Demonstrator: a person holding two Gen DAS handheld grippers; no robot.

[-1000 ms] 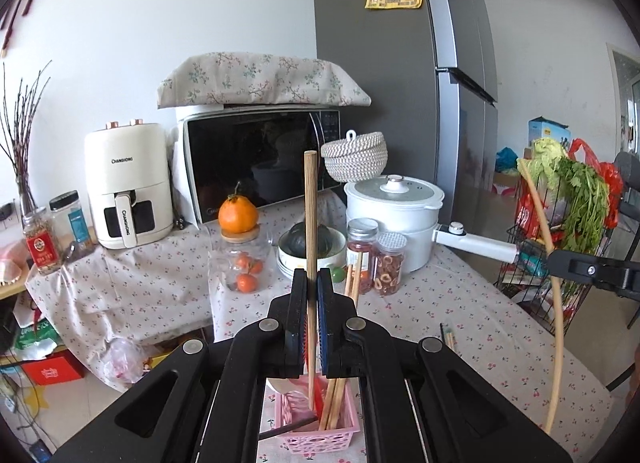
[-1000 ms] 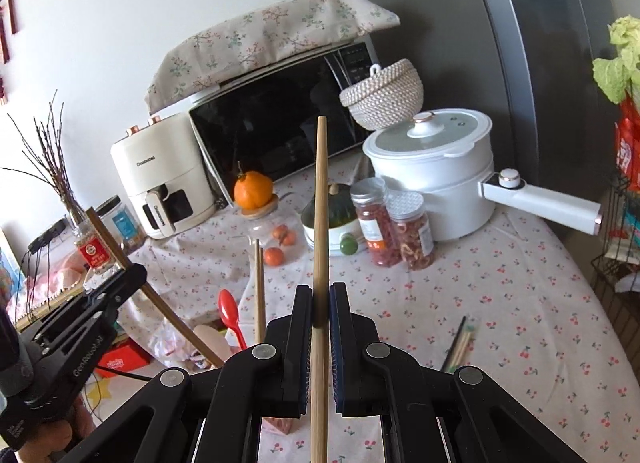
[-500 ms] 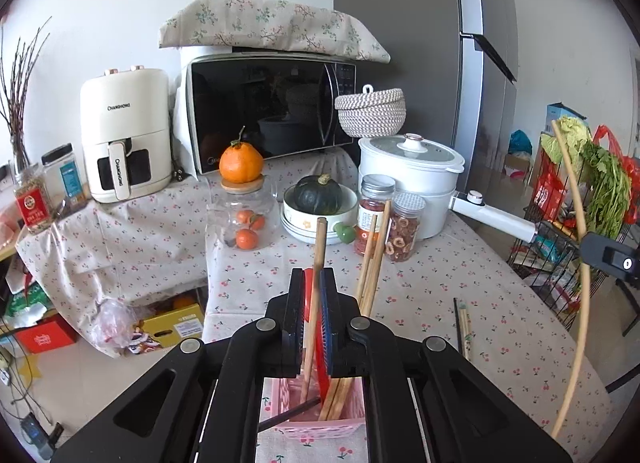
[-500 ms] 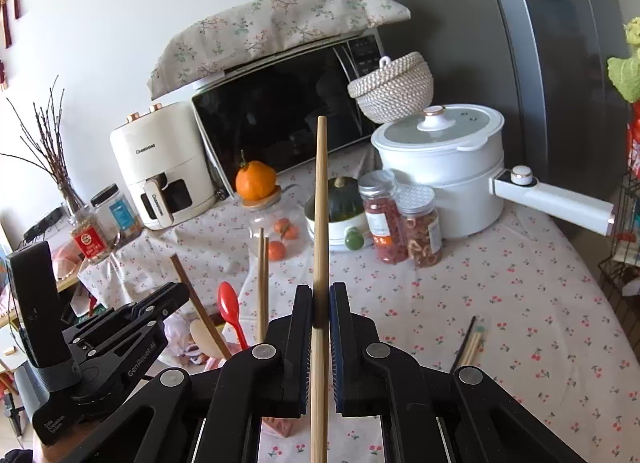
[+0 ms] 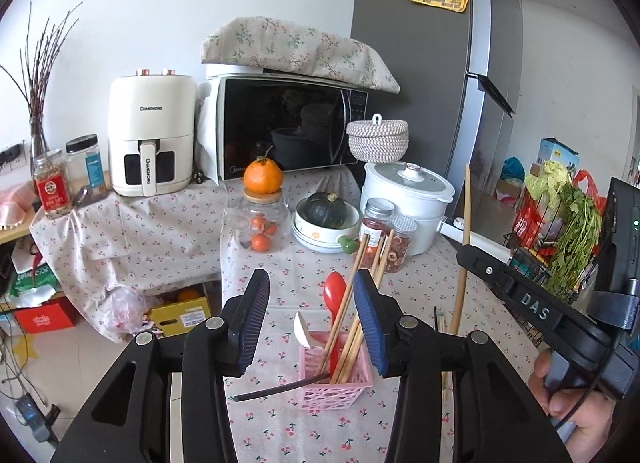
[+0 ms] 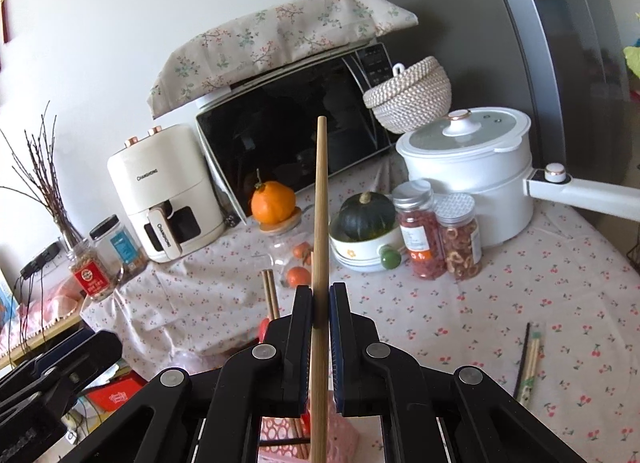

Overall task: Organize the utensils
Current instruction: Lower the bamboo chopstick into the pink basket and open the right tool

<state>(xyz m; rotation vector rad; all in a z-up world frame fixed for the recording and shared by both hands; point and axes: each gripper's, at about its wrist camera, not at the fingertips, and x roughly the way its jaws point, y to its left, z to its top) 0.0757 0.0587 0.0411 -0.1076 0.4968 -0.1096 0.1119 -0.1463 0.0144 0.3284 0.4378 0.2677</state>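
Observation:
In the left wrist view a pink plastic basket (image 5: 336, 383) stands on the cherry-print tablecloth and holds wooden chopsticks (image 5: 356, 303), a red spoon (image 5: 334, 288), a white spoon (image 5: 302, 333) and a black stick (image 5: 276, 390). My left gripper (image 5: 310, 315) is open and empty, just above the basket. My right gripper (image 6: 320, 303) is shut on a long wooden chopstick (image 6: 320, 199) held upright; it also shows in the left wrist view (image 5: 462, 247) right of the basket. The basket's pink top (image 6: 344, 437) shows under the right gripper.
A packet of chopsticks (image 6: 530, 359) lies on the table to the right. Behind stand two spice jars (image 6: 438, 235), a bowl with a green squash (image 6: 366, 223), a glass jar with an orange (image 5: 262, 215), a white pot (image 6: 468, 175), a microwave (image 5: 288, 127) and an air fryer (image 5: 150, 135).
My left gripper has opened and let go of its wooden chopstick, which now stands in the pink basket. My right gripper has come closer to the basket, still holding its chopstick.

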